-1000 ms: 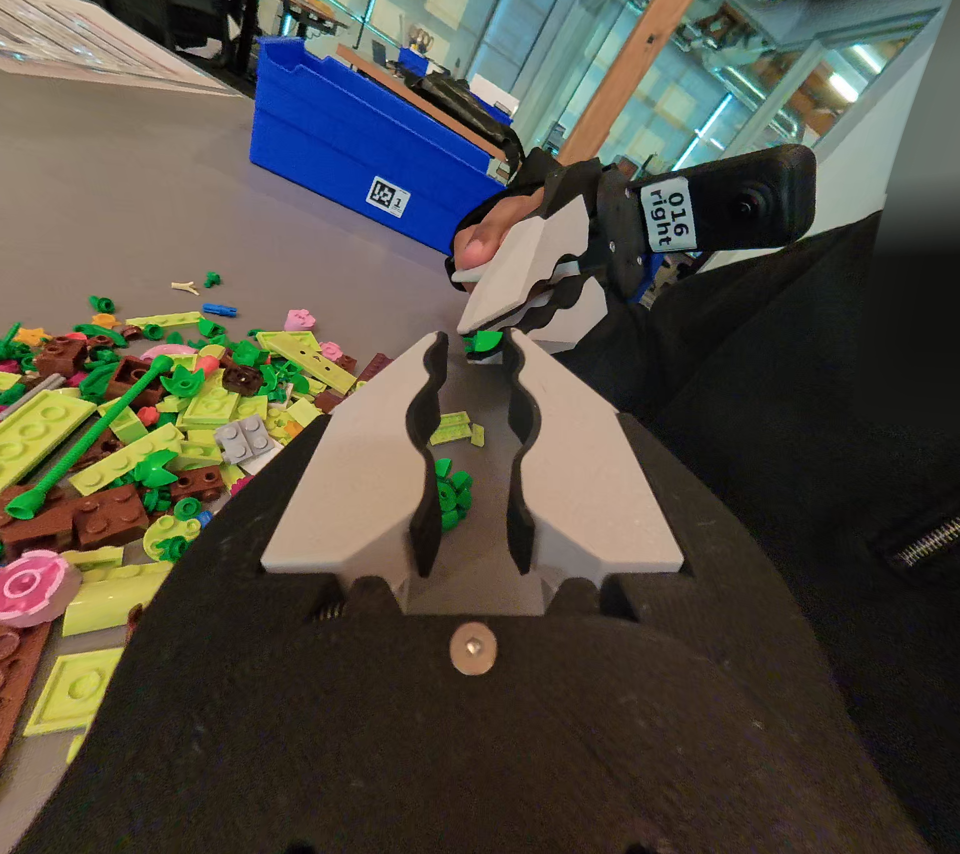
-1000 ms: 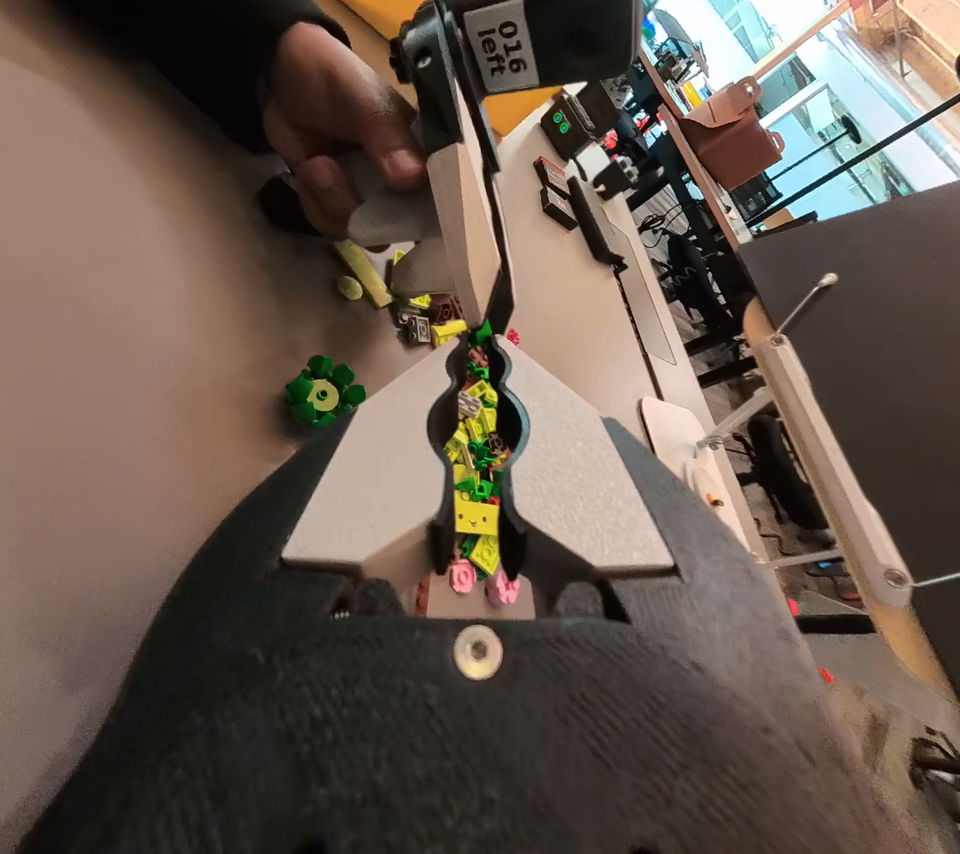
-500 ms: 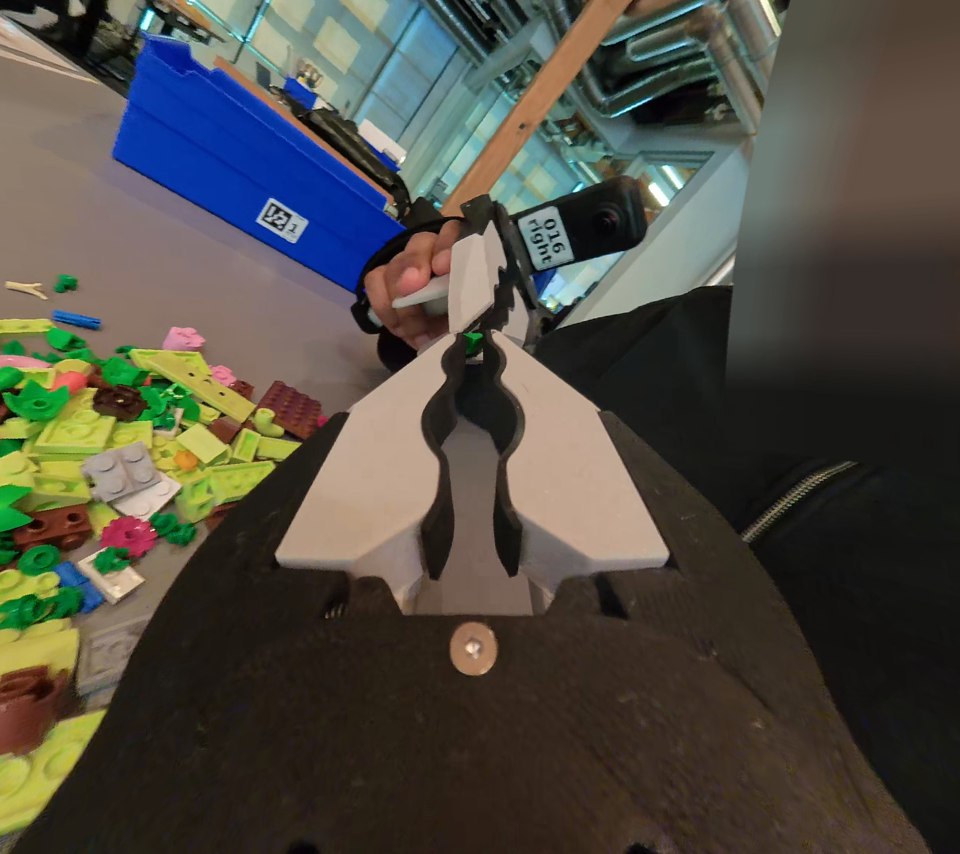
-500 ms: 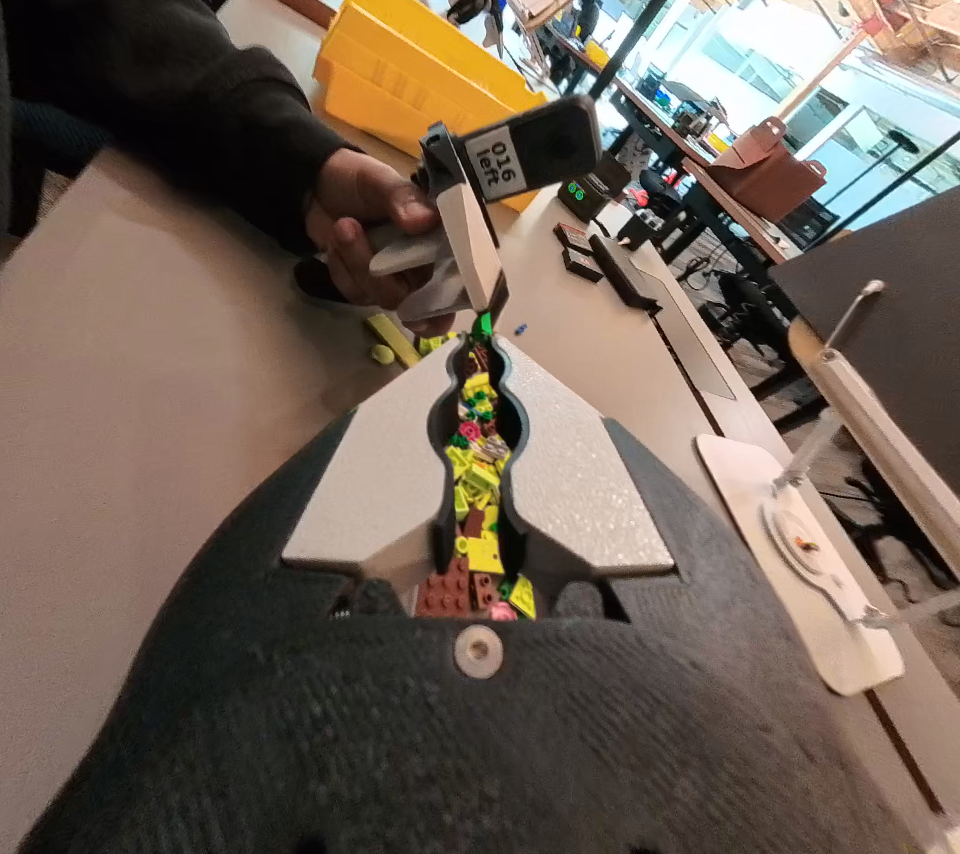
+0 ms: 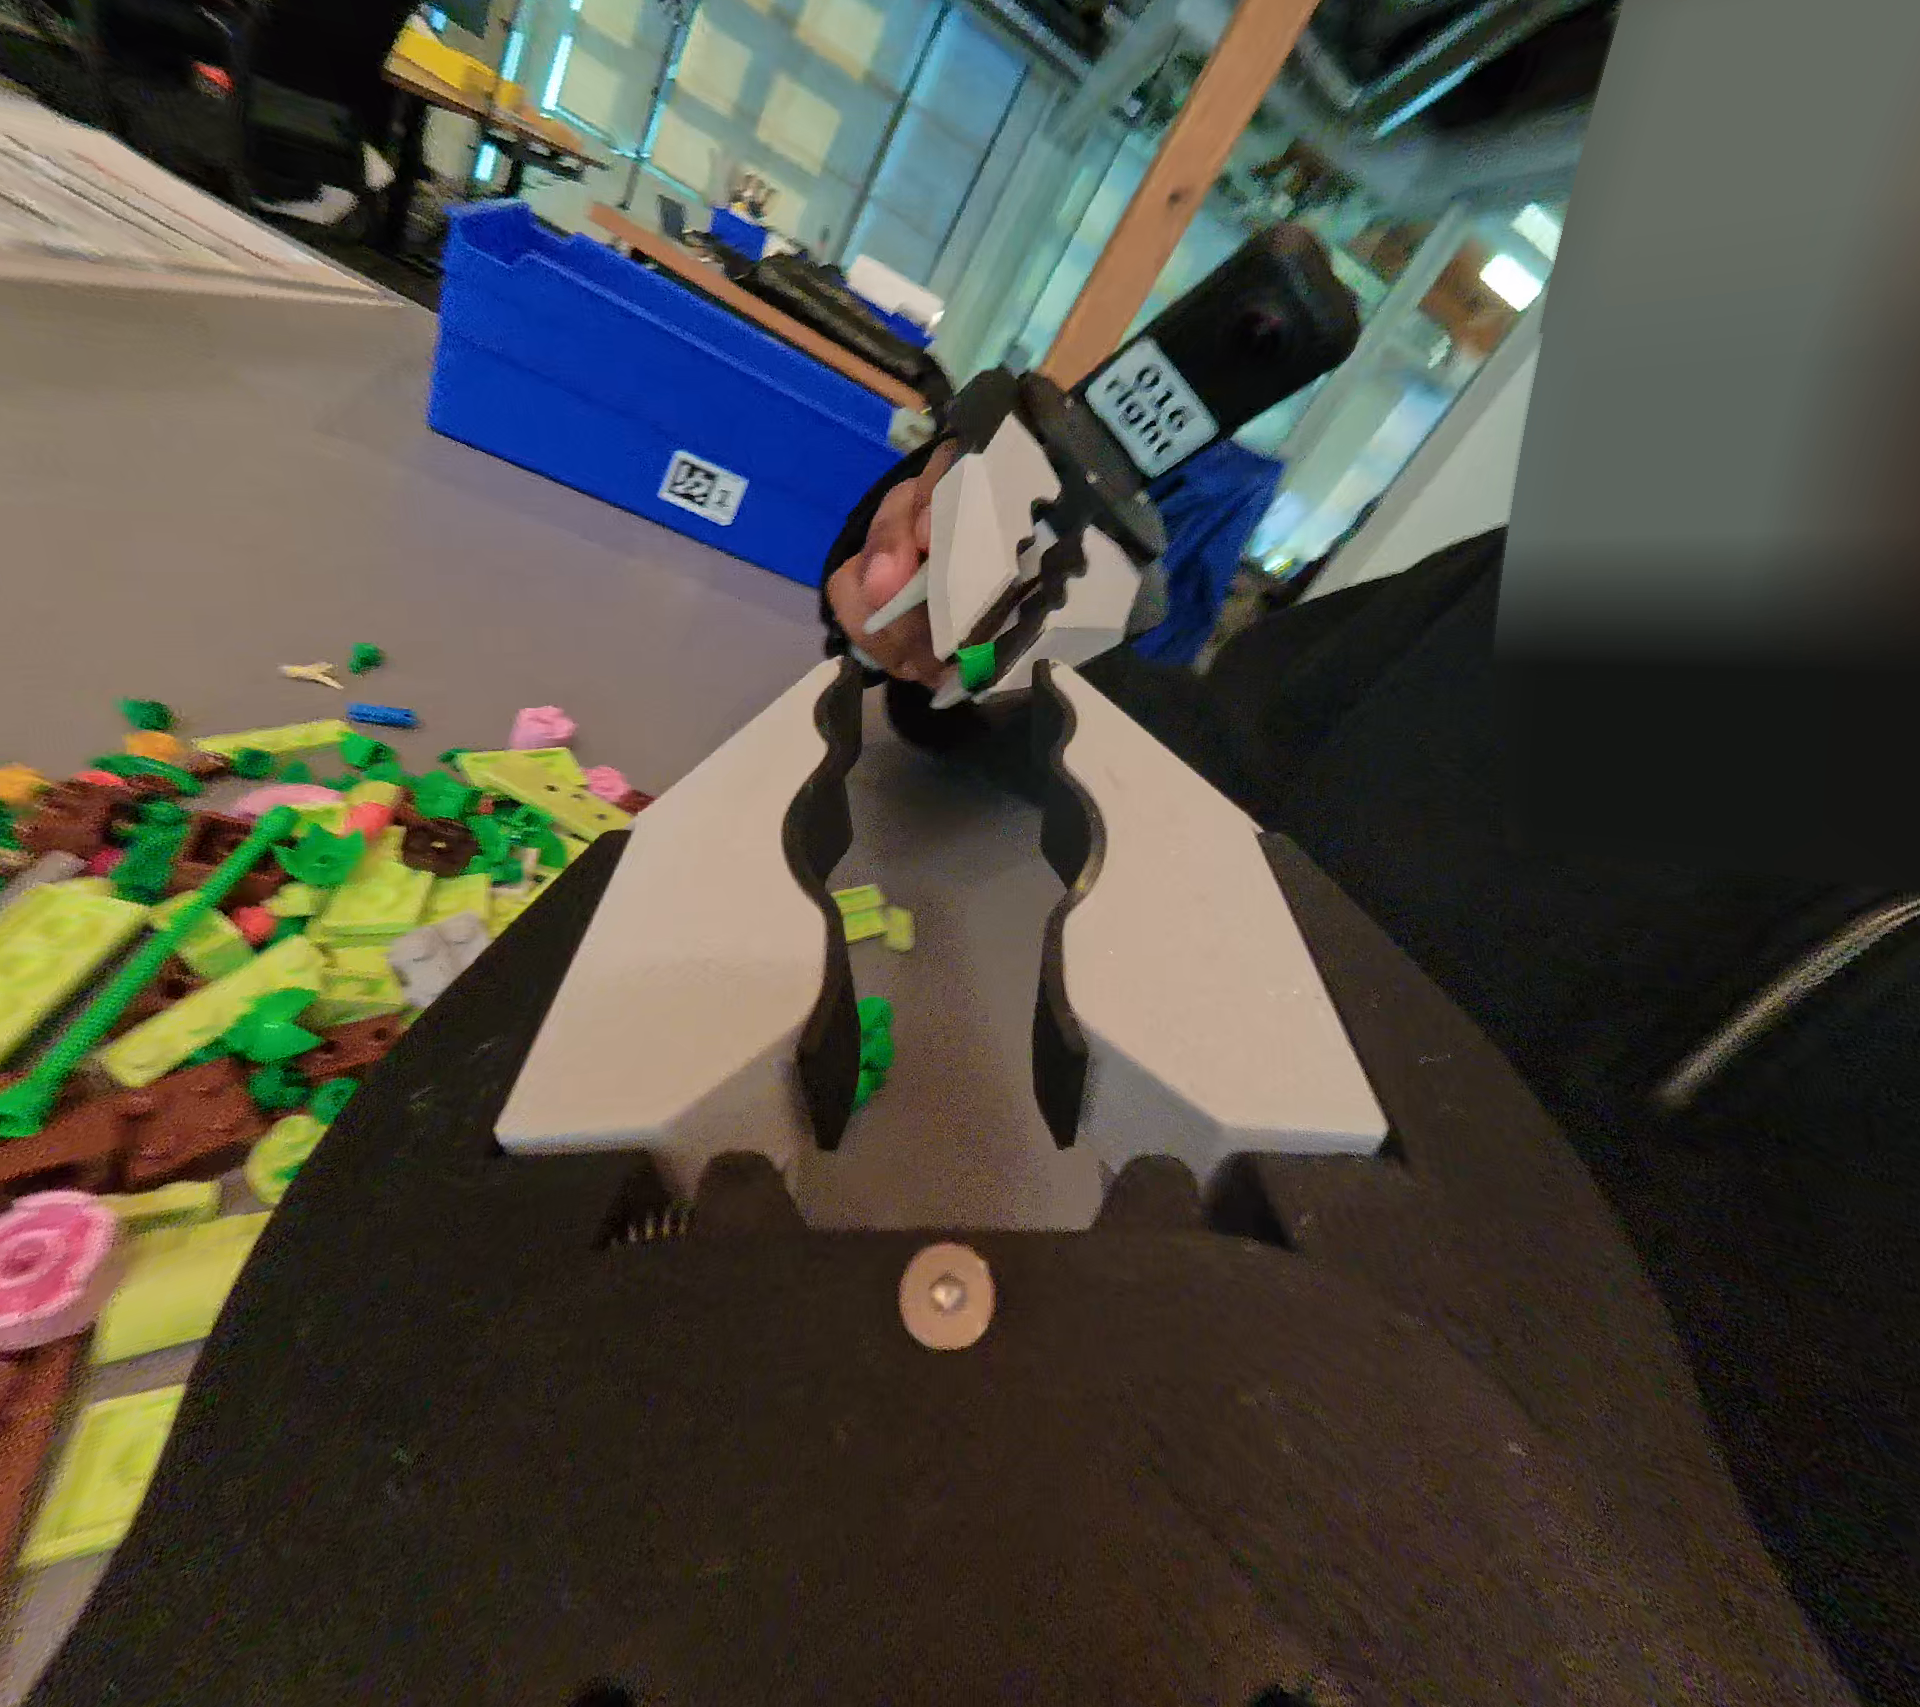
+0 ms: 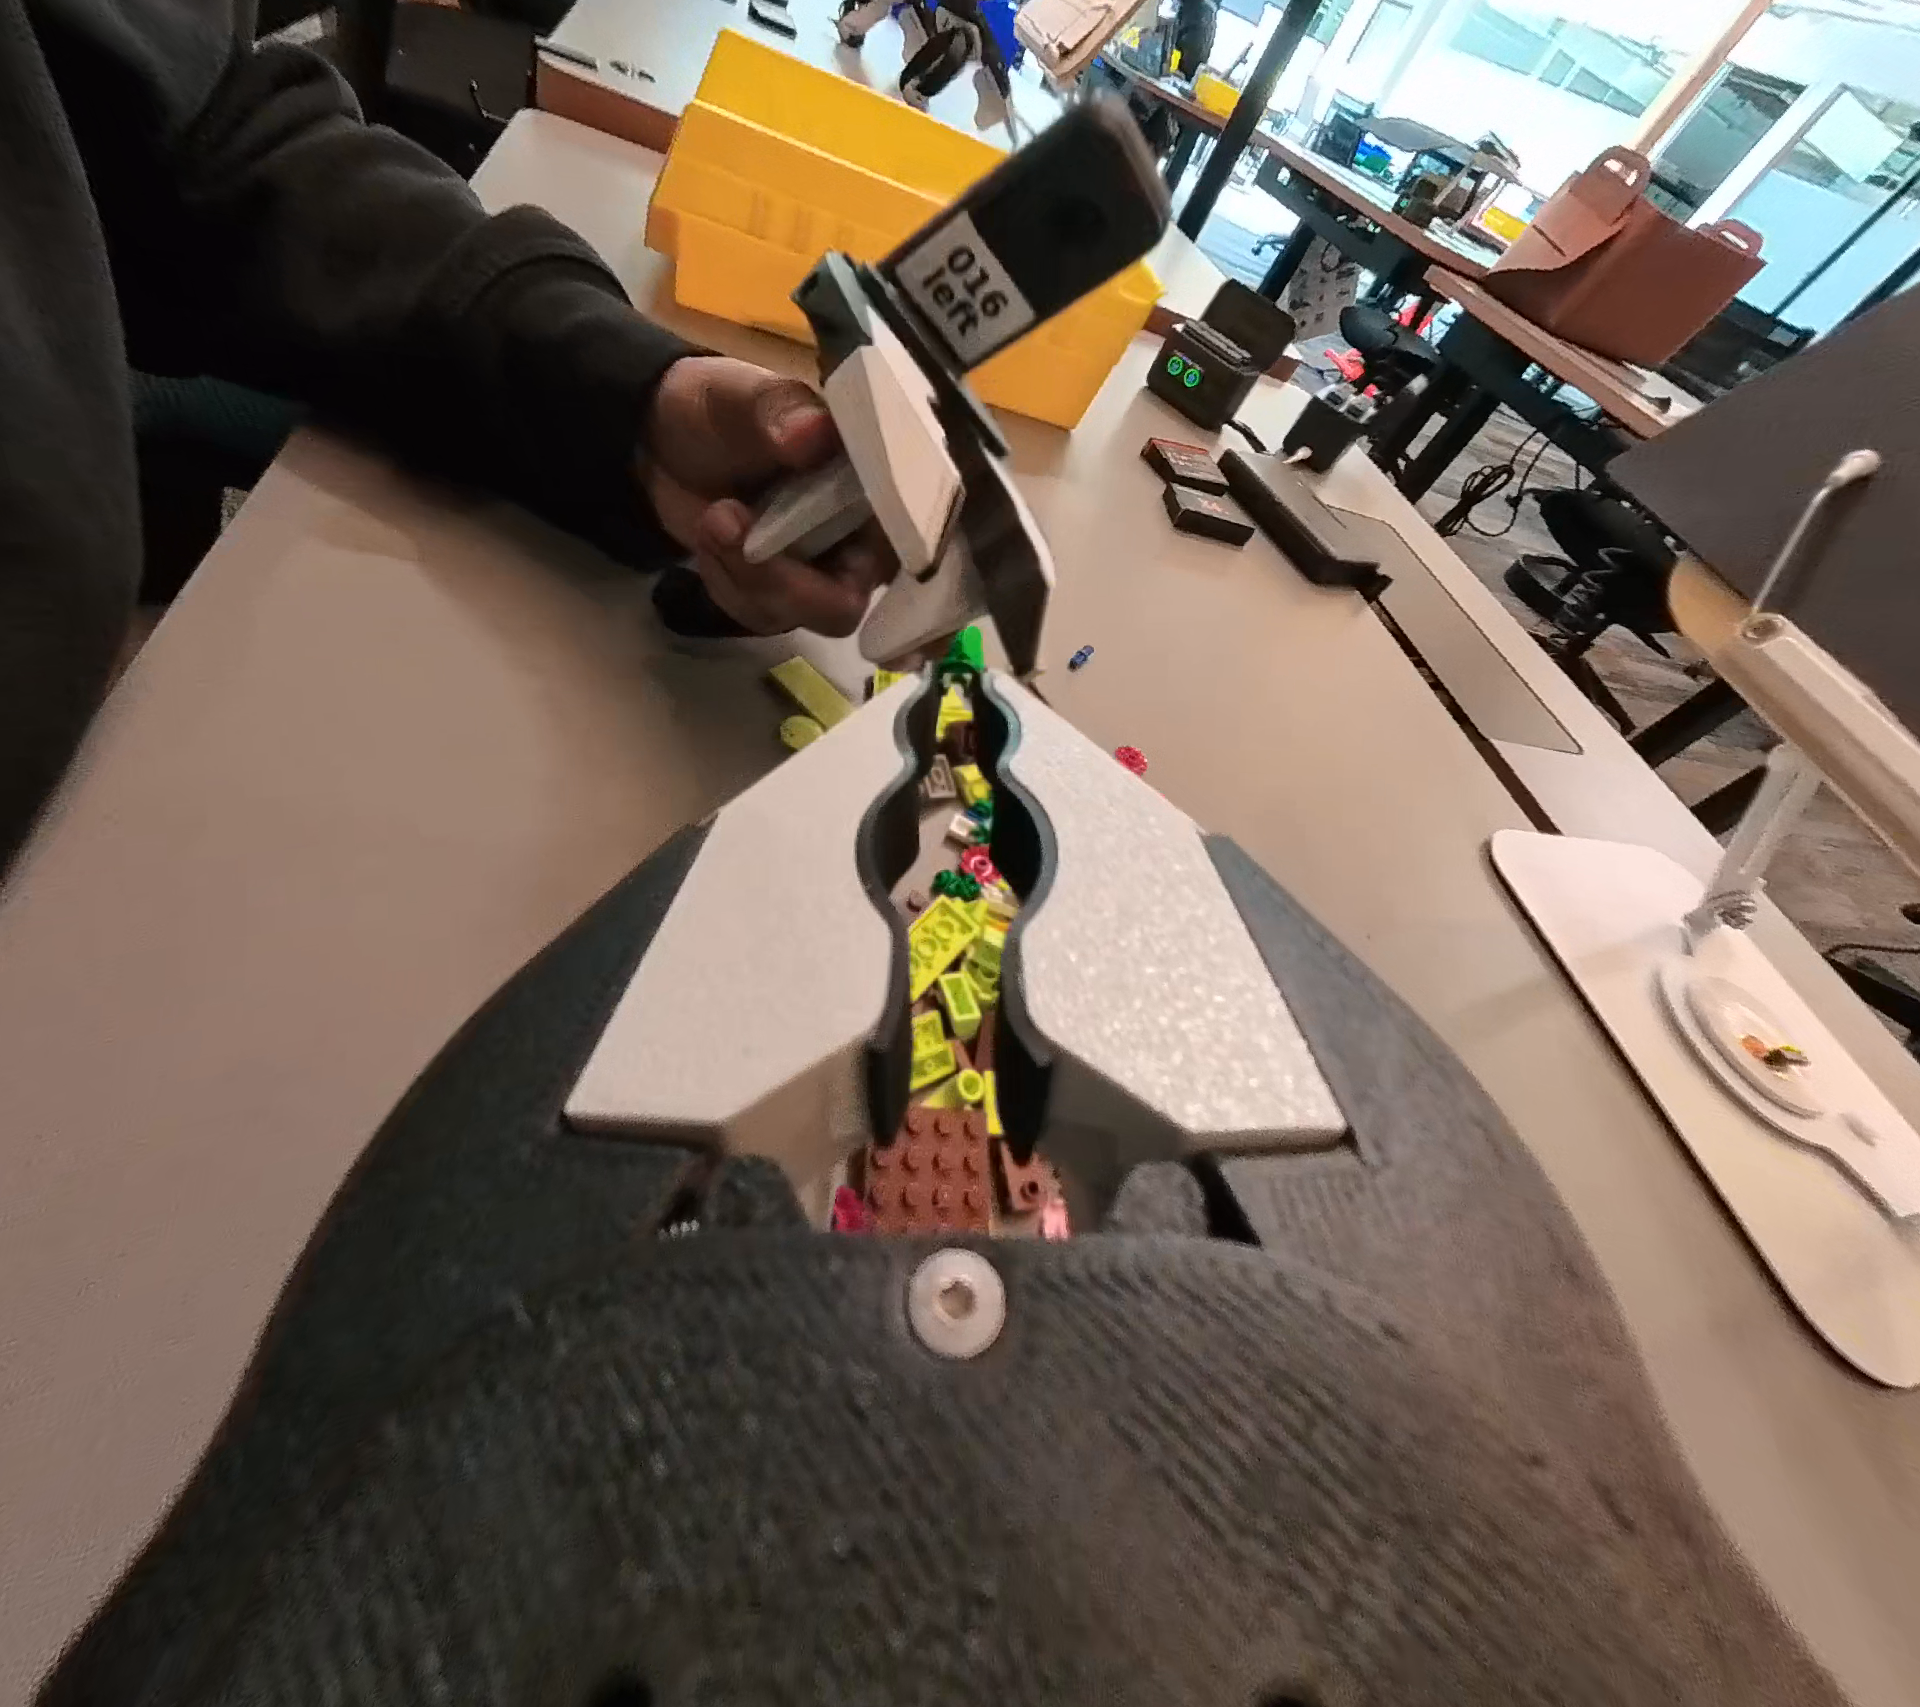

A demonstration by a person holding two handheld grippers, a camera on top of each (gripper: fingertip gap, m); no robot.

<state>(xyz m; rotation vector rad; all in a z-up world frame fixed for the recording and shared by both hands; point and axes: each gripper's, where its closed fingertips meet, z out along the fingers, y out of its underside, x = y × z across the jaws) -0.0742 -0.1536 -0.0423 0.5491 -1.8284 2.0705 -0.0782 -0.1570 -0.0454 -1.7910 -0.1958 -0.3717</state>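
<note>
My left gripper (image 5: 945, 681) is open and empty, held above the grey table (image 5: 312, 514). Its fingertips stand on either side of a small green brick piece (image 5: 975, 666). My right gripper (image 6: 961, 686) is shut on that green piece (image 6: 966, 647) at its tips and faces the left gripper tip to tip. In the right wrist view the left gripper (image 6: 961, 618) hangs just beyond the piece with its jaws apart. A pile of lime, brown, green and pink bricks (image 5: 260, 909) lies on the table to the left, and also shows under the right fingers (image 6: 951, 951).
A blue bin (image 5: 623, 400) stands at the back of the table. A yellow bin (image 6: 831, 203) and small black devices (image 6: 1205, 494) sit on the far side. A white stand base (image 6: 1662, 1034) lies at the right. A green rosette (image 5: 871, 1049) and lime bits (image 5: 868, 914) lie below the left gripper.
My left jaws were nearly shut around the green piece half a second ago and now stand wide apart. The right gripper still holds the piece. Both grippers have tilted and shifted slightly.
</note>
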